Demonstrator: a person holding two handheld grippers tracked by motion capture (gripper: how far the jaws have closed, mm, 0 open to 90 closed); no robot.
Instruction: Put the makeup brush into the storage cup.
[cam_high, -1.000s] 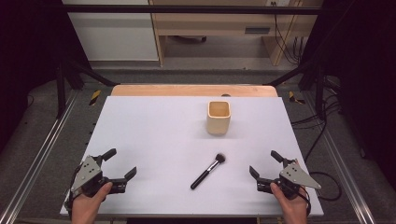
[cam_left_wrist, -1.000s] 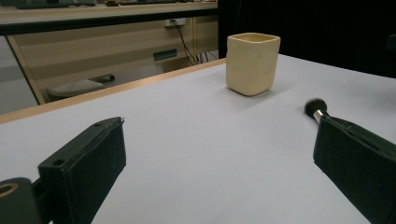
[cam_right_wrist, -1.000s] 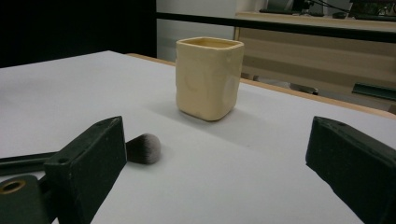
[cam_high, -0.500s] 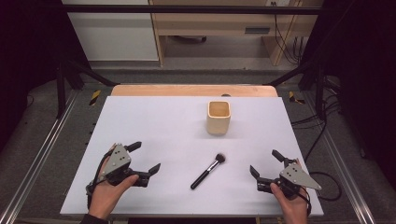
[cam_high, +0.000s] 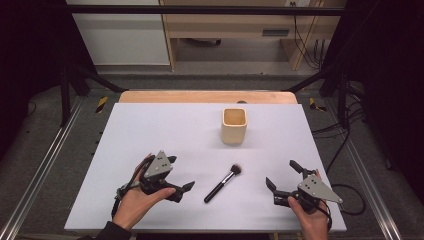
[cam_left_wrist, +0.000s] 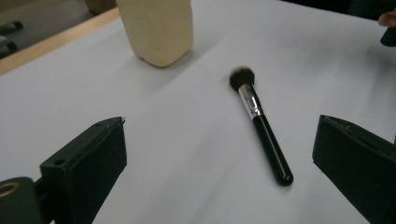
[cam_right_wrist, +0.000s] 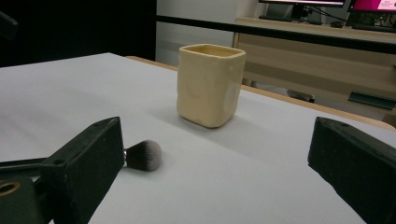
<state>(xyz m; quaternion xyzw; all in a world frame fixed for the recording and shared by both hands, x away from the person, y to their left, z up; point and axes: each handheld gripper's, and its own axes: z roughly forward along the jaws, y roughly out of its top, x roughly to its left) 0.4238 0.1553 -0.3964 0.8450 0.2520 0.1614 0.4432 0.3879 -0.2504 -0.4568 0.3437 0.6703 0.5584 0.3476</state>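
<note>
We see the makeup brush (cam_high: 223, 183) lying flat on the white table (cam_high: 150, 130) between our two grippers, with nothing between it and the left gripper (cam_high: 179, 175), whose jaws stand wide apart just beside its handle end; the right gripper (cam_high: 283, 174) is likewise spread open and empty, farther off. Beyond the bristles stands a cream, square-mouthed cup (cam_high: 234, 125) with rounded corners. Our left gripper view shows the brush's glossy black handle, silver ferrule and dark tuft (cam_left_wrist: 242, 77), while our right gripper view catches the grey-tipped tuft (cam_right_wrist: 143, 155) and shallow dents in the cup's (cam_right_wrist: 210, 86) wall.

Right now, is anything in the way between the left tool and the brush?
No. The left tool is open beside the brush, with just bare white table between them. The cup stands farther back, out of that path.
</note>
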